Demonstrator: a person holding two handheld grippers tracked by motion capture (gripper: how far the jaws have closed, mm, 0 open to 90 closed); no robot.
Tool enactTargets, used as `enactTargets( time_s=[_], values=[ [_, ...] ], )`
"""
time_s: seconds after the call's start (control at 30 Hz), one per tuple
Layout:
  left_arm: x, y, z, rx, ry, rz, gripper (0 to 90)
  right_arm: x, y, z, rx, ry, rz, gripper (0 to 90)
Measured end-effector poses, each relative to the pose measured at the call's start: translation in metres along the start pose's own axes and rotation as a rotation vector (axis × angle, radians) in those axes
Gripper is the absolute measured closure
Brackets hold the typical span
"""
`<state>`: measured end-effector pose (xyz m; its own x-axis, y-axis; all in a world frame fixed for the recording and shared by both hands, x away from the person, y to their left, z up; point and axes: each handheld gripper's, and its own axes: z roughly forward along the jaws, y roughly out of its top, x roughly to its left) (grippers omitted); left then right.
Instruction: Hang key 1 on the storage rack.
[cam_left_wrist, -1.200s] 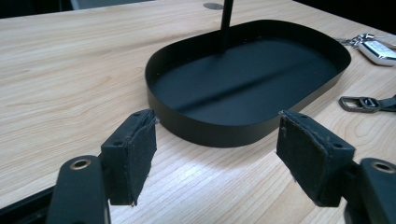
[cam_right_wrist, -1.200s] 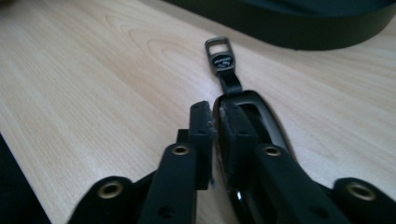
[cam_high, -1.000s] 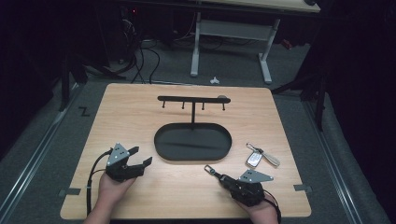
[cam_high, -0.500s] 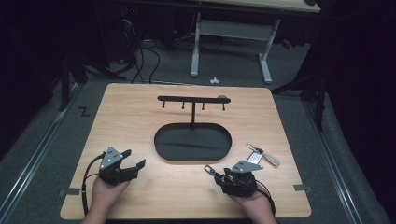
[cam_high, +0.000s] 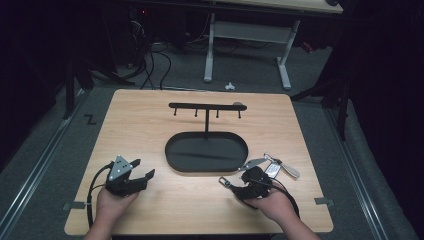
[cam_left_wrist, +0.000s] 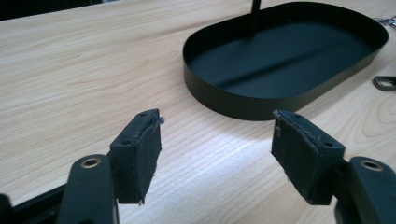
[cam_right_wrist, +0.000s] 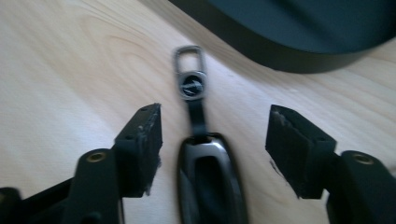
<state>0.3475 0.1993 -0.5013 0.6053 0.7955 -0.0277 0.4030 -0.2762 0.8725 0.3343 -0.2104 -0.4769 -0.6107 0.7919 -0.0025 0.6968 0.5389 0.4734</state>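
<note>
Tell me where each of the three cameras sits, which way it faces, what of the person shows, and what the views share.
High view: above the person's side, looking forward and down on the table; both hands, left gripper, right gripper.
Left gripper view: on the left gripper, looking along open jaws toward the black tray.
Right gripper view: on the right gripper, jaws open either side of a key fob.
Shared: the tray shows in all three.

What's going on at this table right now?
A person sits at a wooden table with a gripper in each hand. The right gripper is open, its jaws on either side of a dark key fob lying flat on the wood, not gripped. The left gripper is open and empty, near a black oval tray with a hook rack. More keys lie right of the tray.
</note>
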Motion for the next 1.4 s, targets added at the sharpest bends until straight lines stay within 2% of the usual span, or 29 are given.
enactTargets(
  time_s=[0.1,0.2,0.23,0.43,0.53,0.6,0.63,0.7,0.83,0.87,1.13,1.27,1.3,1.4],
  values=[
    [0.002,-0.003,0.002,0.011,0.006,-0.01,34.8,-0.003,0.006,0.001,0.049,0.008,-0.011,39.1],
    [0.003,-0.005,0.003,0.017,-0.01,-0.021,35.0,-0.003,0.012,0.002,0.105,0.013,-0.034,39.9],
    [0.003,-0.005,0.004,0.017,-0.011,-0.021,35.1,-0.003,0.016,0.002,0.144,0.011,-0.036,41.0],
    [0.003,-0.006,0.005,0.011,-0.015,-0.024,34.9,-0.002,0.025,0.005,0.203,0.022,-0.051,41.2],
    [0.003,-0.006,0.008,0.018,-0.024,-0.031,34.4,0.001,0.03,0.013,0.254,0.053,-0.077,40.8],
    [0.004,-0.006,0.008,0.014,-0.039,-0.048,34.4,0.005,0.033,0.017,0.277,0.035,-0.121,41.9],
    [0.004,-0.005,0.008,0.013,-0.039,-0.048,33.8,0.007,0.038,0.02,0.298,0.037,-0.166,44.3],
    [0.003,-0.005,0.008,0.015,-0.029,-0.037,33.3,0.009,0.04,0.021,0.305,0.034,-0.178,44.9],
    [0.003,-0.004,0.006,-0.012,-0.031,-0.035,32.6,0.013,0.05,0.027,0.375,0.0,-0.201,47.9],
    [0.003,-0.004,0.006,-0.012,-0.031,-0.035,32.8,0.013,0.05,0.027,0.375,0.0,-0.201,47.9],
    [0.001,-0.004,0.006,-0.009,-0.034,-0.017,32.4,0.011,0.055,0.033,0.412,0.023,-0.185,61.9],
    [0.0,-0.004,0.005,-0.013,-0.03,-0.016,32.5,0.011,0.055,0.039,0.435,0.037,-0.205,69.9],
    [0.0,-0.004,0.005,-0.014,-0.03,-0.017,32.5,0.012,0.053,0.042,0.476,0.046,-0.222,78.6],
    [0.001,-0.004,0.006,-0.016,-0.025,-0.018,32.5,0.013,0.054,0.043,0.491,0.05,-0.222,79.3]
  ],
)
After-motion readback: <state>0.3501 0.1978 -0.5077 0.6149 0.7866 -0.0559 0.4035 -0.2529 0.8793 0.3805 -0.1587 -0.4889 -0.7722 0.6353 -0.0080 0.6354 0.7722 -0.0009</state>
